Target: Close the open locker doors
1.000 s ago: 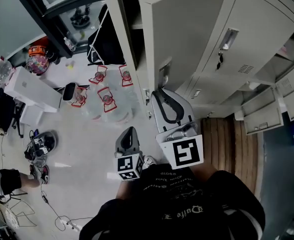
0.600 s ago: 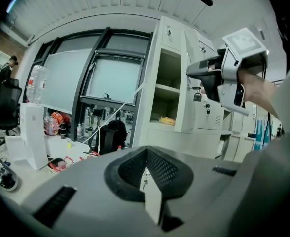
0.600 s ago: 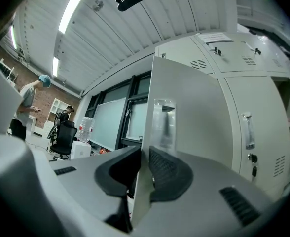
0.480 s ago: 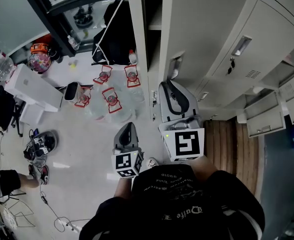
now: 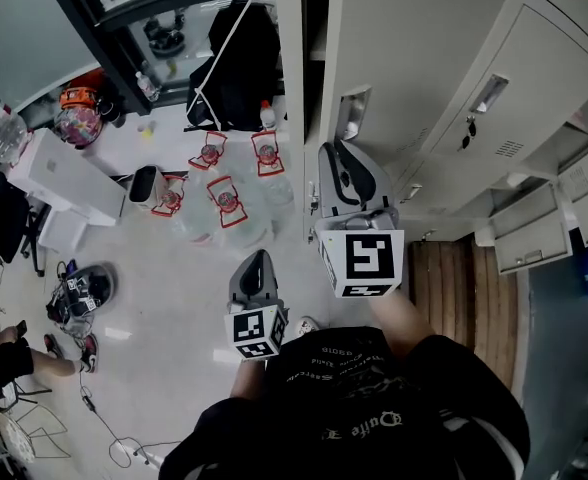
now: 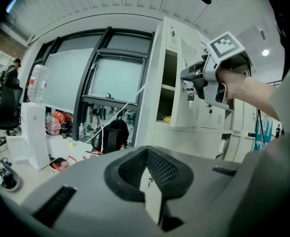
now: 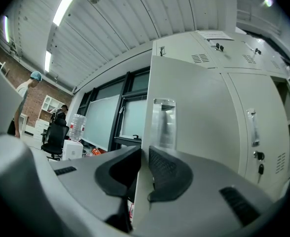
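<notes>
A pale grey locker door [image 5: 414, 58] stands swung out from the locker bank, its recessed handle [image 5: 351, 115] near the free edge. My right gripper [image 5: 337, 150] is just below that handle. In the right gripper view the door's [image 7: 194, 112] thin edge runs straight between the two black pads, and the right gripper [image 7: 144, 174] is shut on it below the handle [image 7: 163, 125]. My left gripper [image 5: 257, 260] hangs lower and to the left over the floor, away from the lockers. In its own view the left gripper [image 6: 147, 174] is shut and holds nothing.
Several water jugs with red handles [image 5: 224, 203] and a black backpack [image 5: 236, 63] sit on the floor by the locker's left side. Closed locker doors [image 5: 534, 78] continue to the right, with smaller open doors [image 5: 524, 238] lower down. A white box [image 5: 64, 183] stands at the left.
My right gripper has moved up along the door's edge towards the handle, and the door has swung a little towards the lockers. The left gripper has hardly shifted.
</notes>
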### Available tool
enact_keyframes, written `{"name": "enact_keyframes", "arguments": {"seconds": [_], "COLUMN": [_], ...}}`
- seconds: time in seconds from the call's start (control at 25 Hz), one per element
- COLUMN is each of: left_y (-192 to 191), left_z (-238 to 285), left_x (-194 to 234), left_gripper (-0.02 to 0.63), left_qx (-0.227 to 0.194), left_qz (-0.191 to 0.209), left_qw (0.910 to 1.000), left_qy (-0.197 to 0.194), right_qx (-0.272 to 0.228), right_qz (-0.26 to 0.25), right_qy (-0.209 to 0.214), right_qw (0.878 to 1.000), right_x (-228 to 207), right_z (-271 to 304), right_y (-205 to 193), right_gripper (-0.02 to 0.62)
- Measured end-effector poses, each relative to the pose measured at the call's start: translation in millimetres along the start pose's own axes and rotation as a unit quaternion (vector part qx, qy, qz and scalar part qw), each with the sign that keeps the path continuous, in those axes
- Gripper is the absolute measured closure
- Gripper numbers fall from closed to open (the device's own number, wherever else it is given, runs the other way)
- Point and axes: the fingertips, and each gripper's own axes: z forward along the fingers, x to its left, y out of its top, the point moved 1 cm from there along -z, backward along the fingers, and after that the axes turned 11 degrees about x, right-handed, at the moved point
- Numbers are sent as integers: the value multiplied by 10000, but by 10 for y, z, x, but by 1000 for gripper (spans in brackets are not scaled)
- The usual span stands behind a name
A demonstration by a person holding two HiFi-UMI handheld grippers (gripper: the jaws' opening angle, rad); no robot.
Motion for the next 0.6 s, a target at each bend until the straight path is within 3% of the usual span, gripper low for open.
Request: {"name": "enact_keyframes", "arguments": {"seconds": [0.6], "left_y": [60], "left_z": [-25], "left_x": [262], "left_gripper": [598], "left_qx": [-43], "left_qz": [122], "left_qw": [9999], "left_qy": [65], "right_qx": [97], "right_qz": [56], "right_qy": [-316], "right_qw": [9994], "right_x": [-3], "right_z": [431], "right_y": [40], "right_gripper": [551]}}
